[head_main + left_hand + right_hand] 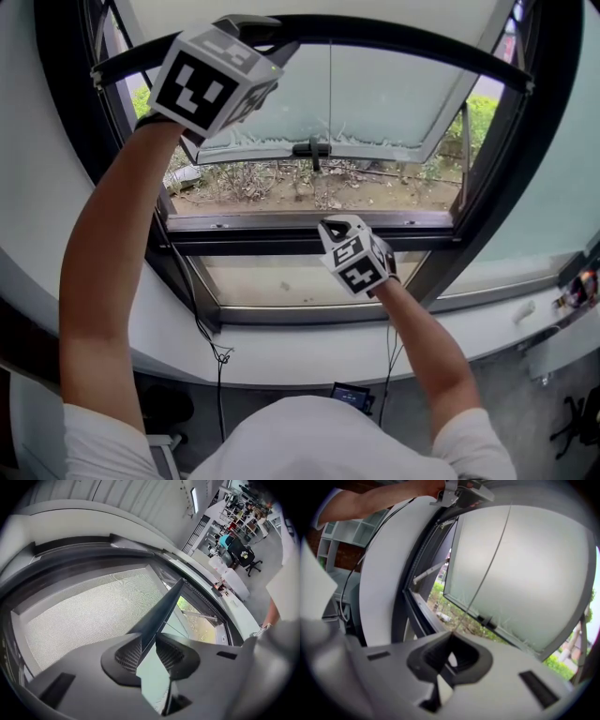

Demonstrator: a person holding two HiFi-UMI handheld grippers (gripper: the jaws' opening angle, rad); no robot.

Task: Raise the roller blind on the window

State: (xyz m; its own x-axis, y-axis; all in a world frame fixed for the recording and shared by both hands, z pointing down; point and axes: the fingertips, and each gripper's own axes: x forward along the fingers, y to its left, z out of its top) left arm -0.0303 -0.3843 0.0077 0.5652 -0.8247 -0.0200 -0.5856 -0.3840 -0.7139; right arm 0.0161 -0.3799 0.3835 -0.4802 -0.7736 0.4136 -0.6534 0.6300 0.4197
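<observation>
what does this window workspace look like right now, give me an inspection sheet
surface: white sill under the window
job's things: roller blind, mesh; bottom bar; pull cord
clutter: small items on the right ledge, too small to tell
grippers: left gripper jaws clamp the bottom bar; right gripper jaws shut on the pull cord
cables: black cable hangs below the frame
surroundings: open window sash; plants outside

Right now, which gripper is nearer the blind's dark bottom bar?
Left. The left gripper is clamped on the bottom bar; the right gripper sits well below it, shut on the thin cord.
</observation>
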